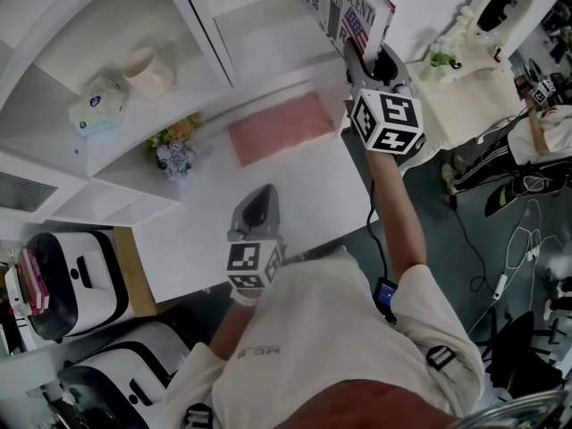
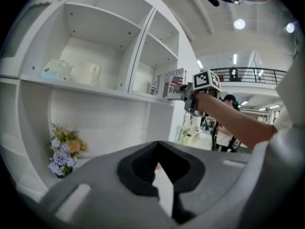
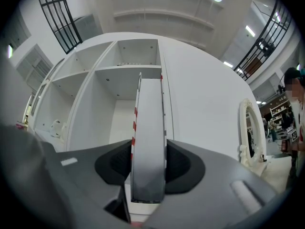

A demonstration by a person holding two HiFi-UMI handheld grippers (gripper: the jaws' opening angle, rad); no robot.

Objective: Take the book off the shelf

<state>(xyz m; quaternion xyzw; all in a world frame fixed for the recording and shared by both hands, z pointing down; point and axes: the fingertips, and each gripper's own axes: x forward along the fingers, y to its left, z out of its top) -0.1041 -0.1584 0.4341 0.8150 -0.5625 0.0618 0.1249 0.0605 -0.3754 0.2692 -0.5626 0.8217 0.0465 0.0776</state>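
Observation:
A book (image 1: 344, 7) with a stars-and-stripes cover stands upright at the front of the right-hand shelf compartment (image 1: 268, 25). My right gripper (image 1: 362, 56) is raised to it and shut on its lower edge. In the right gripper view the book's grey edge (image 3: 148, 142) fills the space between the two dark pads, which press on both faces. The left gripper view shows the book (image 2: 174, 82) and the right gripper (image 2: 193, 97) at the shelf's edge. My left gripper (image 1: 259, 199) hangs low over the white tabletop (image 1: 304, 204), jaws together and holding nothing.
A pink mat (image 1: 279, 128) lies on the tabletop below the book. Artificial flowers (image 1: 174, 150) stand at the back left. A tissue pack (image 1: 98, 104) and a cream cup (image 1: 147, 71) sit on the left shelf. An ornate white mirror (image 1: 500, 7) stands to the right.

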